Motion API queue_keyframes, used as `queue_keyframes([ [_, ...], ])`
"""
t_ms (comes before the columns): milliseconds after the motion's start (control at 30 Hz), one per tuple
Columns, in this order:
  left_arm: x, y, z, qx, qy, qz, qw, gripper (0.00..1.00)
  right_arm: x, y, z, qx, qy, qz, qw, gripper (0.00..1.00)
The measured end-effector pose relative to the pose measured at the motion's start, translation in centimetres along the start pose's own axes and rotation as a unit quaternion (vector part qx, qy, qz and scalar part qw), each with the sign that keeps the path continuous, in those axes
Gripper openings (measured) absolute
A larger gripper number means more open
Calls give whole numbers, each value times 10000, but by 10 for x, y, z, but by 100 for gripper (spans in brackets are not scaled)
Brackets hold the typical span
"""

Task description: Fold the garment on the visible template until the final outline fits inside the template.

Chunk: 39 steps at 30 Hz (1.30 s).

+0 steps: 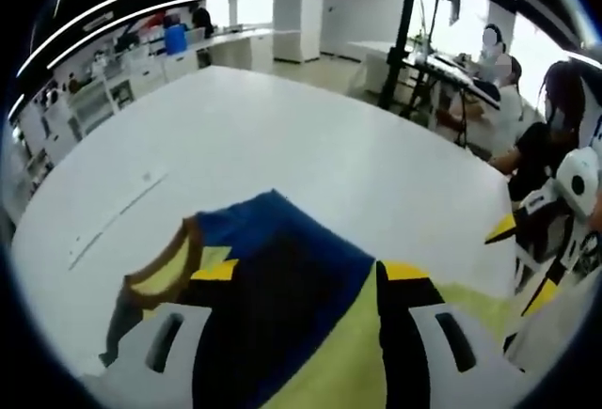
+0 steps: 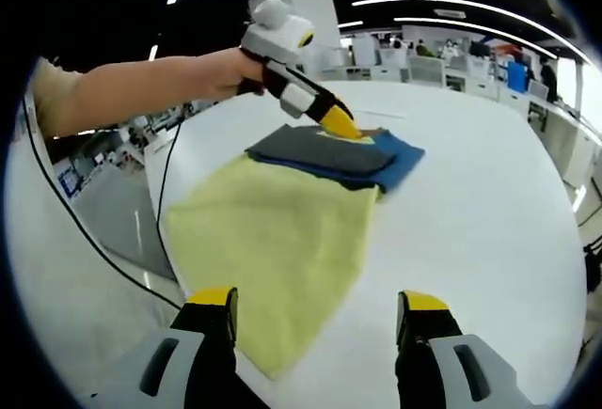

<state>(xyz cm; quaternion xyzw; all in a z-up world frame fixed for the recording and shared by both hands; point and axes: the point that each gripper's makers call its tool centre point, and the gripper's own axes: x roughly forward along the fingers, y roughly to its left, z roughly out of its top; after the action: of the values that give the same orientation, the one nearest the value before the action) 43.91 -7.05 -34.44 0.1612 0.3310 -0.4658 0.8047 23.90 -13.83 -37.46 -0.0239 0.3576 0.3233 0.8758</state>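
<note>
Under the left gripper [image 2: 346, 129], the folded garment [image 2: 334, 160] on the table [image 2: 489, 202].

My left gripper [image 2: 340, 125], glossy white plastic with yellow tips, rests on the soft matt cloth garment [image 2: 292, 221]; around the garment, the white table [image 2: 489, 230] looks smooth, faintly shiny

A white table [image 1: 282, 136] stands under ceiling light strips [image 2: 442, 9].

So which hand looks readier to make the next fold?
Probably the left: its gripper is down on the garment at the folded blue end, while the right gripper hangs open off the yellow end.
</note>
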Motion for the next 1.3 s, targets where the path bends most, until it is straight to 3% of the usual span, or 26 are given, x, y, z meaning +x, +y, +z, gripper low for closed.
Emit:
queue_keyframes([
  [333, -19, 3, -11, -278, -200, -6, 9994, 66, 3, 3, 4, -32, -24, 8, 10000, 69],
  [1300, -86, 12, -23, -761, -753, 248, 9939, 74, 10, 15, 17, -201, -22, 117, 9997, 70],
])
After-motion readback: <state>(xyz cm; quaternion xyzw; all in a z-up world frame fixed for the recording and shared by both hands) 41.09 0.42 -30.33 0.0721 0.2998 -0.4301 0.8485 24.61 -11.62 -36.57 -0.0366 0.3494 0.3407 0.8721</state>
